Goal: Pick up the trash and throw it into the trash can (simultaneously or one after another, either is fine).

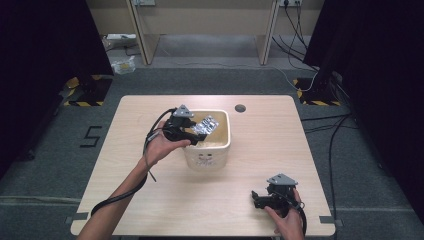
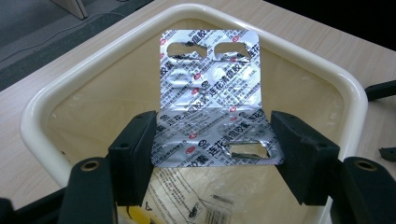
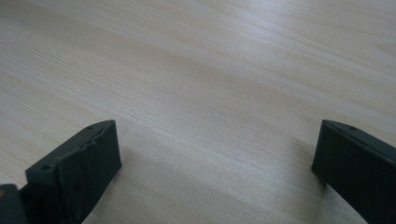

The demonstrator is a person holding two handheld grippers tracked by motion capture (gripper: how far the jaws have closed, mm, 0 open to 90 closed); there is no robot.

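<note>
A silver foil blister pack (image 2: 210, 98) with red and dark print, several of its pockets torn out, is bent upward at its middle. My left gripper (image 2: 212, 142) is shut on its lower half, one pad on each side edge, and holds it over the mouth of a cream plastic bin (image 2: 42, 107). From above, the left gripper (image 1: 197, 131) and blister pack (image 1: 206, 124) hang over the bin (image 1: 207, 157) at the table's centre. My right gripper (image 3: 215, 154) rests open above bare wood, and the high view places this right gripper (image 1: 256, 197) near the front right.
Inside the bin lie a clear bag liner and some printed packaging (image 2: 187, 196). A round cable hole (image 1: 240, 108) sits in the wooden table (image 1: 280, 145) behind the bin. Black curtains flank the table, and cables run over the floor at the right.
</note>
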